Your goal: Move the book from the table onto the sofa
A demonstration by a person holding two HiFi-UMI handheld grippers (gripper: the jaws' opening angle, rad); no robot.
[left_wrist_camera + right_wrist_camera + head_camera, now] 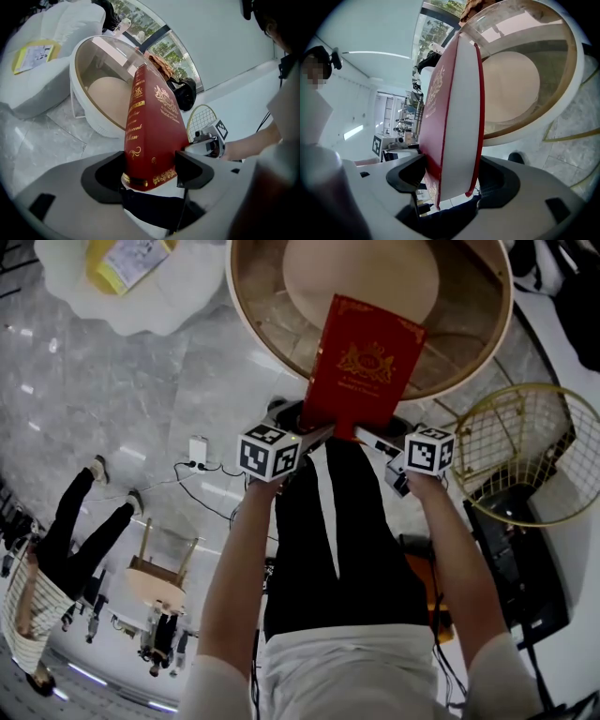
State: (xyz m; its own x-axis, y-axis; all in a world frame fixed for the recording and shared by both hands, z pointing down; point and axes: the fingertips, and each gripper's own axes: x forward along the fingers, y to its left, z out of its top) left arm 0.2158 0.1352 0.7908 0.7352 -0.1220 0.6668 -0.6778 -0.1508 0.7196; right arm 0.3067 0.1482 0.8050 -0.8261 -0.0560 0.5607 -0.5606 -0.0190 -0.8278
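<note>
In the head view, the red book (pixel 361 362) is held up, tilted over the near rim of the round tabletop (pixel 478 362), with the white sofa (pixel 178 306) left of that tabletop. In the left gripper view, my left tongs (pixel 150 171) are clamped on the book's lower spine corner. It is a thick hardback with gold lettering and a crest. In the right gripper view, my right tongs (pixel 452 180) pinch both covers at the white page edge. My worry is that both grips sit low on a tall book, so it could pivot or slip out if my hands drift apart.
</note>
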